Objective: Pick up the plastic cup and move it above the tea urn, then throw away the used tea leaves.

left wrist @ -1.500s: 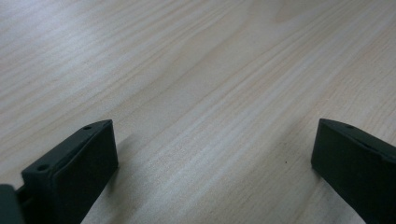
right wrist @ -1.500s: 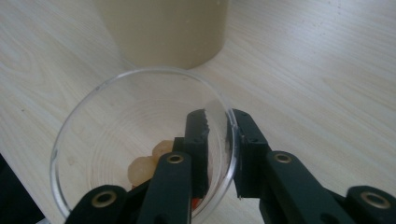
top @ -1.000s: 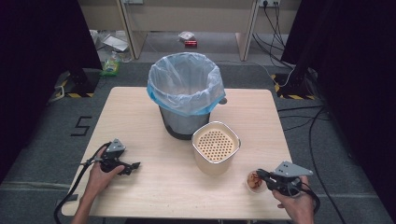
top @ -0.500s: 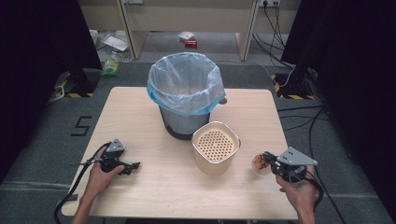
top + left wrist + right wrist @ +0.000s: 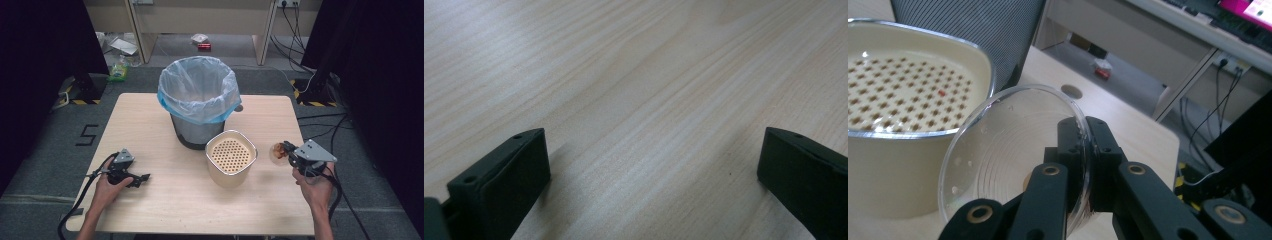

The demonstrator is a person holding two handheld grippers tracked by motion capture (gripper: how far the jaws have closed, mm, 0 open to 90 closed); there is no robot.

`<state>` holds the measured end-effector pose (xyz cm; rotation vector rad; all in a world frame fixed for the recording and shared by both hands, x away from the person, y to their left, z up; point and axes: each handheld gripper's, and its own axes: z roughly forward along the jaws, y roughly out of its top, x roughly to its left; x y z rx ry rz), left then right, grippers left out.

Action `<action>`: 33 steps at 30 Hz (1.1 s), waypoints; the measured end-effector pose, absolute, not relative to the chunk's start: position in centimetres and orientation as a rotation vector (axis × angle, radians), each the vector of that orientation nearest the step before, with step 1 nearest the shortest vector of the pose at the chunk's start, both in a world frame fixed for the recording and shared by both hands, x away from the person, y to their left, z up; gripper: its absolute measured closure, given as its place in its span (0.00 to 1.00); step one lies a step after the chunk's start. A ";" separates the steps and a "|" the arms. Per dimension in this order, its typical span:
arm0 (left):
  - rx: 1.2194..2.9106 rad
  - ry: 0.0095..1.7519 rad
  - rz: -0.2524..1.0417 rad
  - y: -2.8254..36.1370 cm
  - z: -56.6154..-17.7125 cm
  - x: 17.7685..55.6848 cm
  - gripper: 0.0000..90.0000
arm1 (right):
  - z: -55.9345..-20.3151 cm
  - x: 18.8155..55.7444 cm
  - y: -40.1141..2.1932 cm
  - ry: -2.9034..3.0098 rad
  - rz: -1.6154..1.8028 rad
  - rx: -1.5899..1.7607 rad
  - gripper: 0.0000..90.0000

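My right gripper [image 5: 287, 150] [image 5: 1083, 132] is shut on the rim of a clear plastic cup [image 5: 276, 151] [image 5: 1008, 150], holding it tilted above the table with its mouth towards the camera. The cup hangs just right of a cream container with a perforated insert [image 5: 231, 156] [image 5: 908, 95]. Something brownish shows in the cup in the high view. My left gripper [image 5: 142, 178] [image 5: 649, 165] rests low on the wooden table [image 5: 150, 125] at the front left, jaws wide open with nothing between them.
A mesh waste bin lined with a pale blue bag [image 5: 197, 95] [image 5: 968, 25] stands at the table's middle back, right behind the cream container. Cables trail from both grippers off the table's front and right edges.
My right gripper has risen and moved away from the table's front edge with the cup, ending beside the cream container. The left gripper has stayed put.
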<state>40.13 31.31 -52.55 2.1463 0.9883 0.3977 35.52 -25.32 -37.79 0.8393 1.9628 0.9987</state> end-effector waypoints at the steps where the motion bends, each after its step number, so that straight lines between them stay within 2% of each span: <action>1: 2.146 0.988 0.398 31.3 -52.6 40.1 0.00 | -37.6 35.8 -25.2 1.957 0.996 0.829 0.97; 15: 2.141 0.996 0.401 31.2 -52.6 40.3 0.00 | -35.7 38.6 -23.5 1.877 1.025 0.777 0.96; 33: 2.142 0.996 0.402 31.2 -52.6 40.3 0.00 | -35.2 40.2 -18.6 1.887 1.022 0.613 0.97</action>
